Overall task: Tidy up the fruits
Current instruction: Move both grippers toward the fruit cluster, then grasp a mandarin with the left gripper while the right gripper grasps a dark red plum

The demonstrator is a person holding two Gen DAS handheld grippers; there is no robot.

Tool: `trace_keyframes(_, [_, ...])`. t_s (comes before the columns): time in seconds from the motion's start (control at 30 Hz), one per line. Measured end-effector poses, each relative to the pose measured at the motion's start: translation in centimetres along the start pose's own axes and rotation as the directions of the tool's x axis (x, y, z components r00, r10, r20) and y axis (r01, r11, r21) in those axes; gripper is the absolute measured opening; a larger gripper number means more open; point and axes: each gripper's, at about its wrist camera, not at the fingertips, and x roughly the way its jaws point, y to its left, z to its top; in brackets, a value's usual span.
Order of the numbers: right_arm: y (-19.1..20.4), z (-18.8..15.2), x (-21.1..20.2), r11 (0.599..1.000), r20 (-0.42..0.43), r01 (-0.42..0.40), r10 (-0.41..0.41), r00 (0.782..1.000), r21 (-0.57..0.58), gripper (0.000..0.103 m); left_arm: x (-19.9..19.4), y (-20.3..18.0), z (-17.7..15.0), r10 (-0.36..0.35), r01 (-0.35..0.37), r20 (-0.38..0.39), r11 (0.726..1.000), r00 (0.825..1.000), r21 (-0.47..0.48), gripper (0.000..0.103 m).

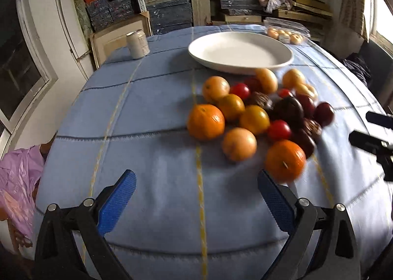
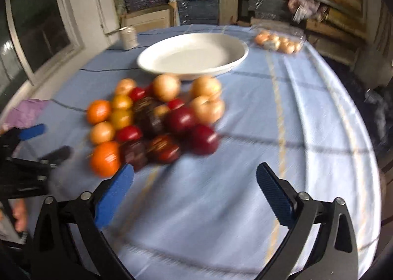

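**Open cloth in front, fruit crowding the plate**

We have bare tablecloth point(image 2: 245, 194) ahead of both grippers. The fruit pile point(image 1: 255, 115) lies packed against the near rim of the white plate point(image 1: 240, 52), blocking the low approach; the plate's inside is free

Glossy white plate point(image 1: 240, 52) on matt blue stitched cloth point(image 1: 152, 112).
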Motion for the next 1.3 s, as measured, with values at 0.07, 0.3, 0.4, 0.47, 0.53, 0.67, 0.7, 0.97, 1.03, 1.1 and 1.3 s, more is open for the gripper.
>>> trace_keyframes(0.07, [-0.8,0.9,0.9,1.000,0.009,0.004,-0.004,1.000,0.004,0.083,1.0,0.7,0.8,-0.032,0.032,0.003,0.999,0.999,-0.029,0.100])
trace_keyframes(0.3, [-1.2,1.9,5.0,0.999,-0.044,-0.037,0.038,0.998,0.014,0.055,3.2,1.5,0.8,-0.131,0.130,0.003,0.983,0.991,-0.129,0.100])
trace_keyframes(0.4, [-1.4,2.3,6.4,0.998,-0.063,-0.052,0.053,0.997,0.025,0.046,3.6,1.1,0.2,-0.115,0.114,-0.002,0.987,0.993,-0.117,0.100])
trace_keyframes(0.47, [-1.5,2.3,7.2,0.996,-0.075,-0.073,0.076,0.994,0.044,0.040,4.2,1.1,0.5,-0.131,0.128,-0.015,0.984,0.991,-0.121,0.100])
trace_keyframes(0.53, [-1.4,2.3,7.6,0.996,-0.079,-0.076,0.079,0.994,0.044,0.040,4.5,1.2,0.3,-0.143,0.139,-0.022,0.982,0.989,-0.130,0.100])
trace_keyframes(0.67, [-1.3,1.9,7.6,0.996,-0.052,-0.079,0.081,0.995,0.038,0.039,5.3,1.7,0.2,-0.176,0.166,-0.053,0.973,0.983,-0.161,0.100])
trace_keyframes(0.7, [-1.3,1.8,7.6,0.996,-0.044,-0.083,0.085,0.995,0.042,0.039,5.4,1.9,0.3,-0.181,0.169,-0.057,0.971,0.982,-0.167,0.100])
trace_keyframes(0.97, [-2.0,1.5,7.4,0.990,-0.027,-0.123,0.125,0.992,0.065,0.039,5.4,2.1,3.2,-0.106,0.103,-0.023,0.987,0.994,-0.124,0.100])
trace_keyframes(1.03, [-2.1,1.5,7.4,0.989,-0.025,-0.133,0.135,0.991,0.072,0.039,5.5,1.9,3.7,-0.091,0.088,-0.022,0.991,0.996,-0.098,0.099])
trace_keyframes(1.1, [-2.2,1.5,7.4,0.988,-0.024,-0.137,0.139,0.990,0.075,0.039,5.9,1.4,4.1,-0.079,0.077,-0.029,0.995,0.996,-0.069,0.099])
trace_keyframes(1.3, [-2.1,1.5,7.5,0.988,-0.024,-0.137,0.139,0.990,0.074,0.039,7.2,0.4,4.9,-0.067,0.066,-0.042,0.997,0.997,-0.026,0.099])
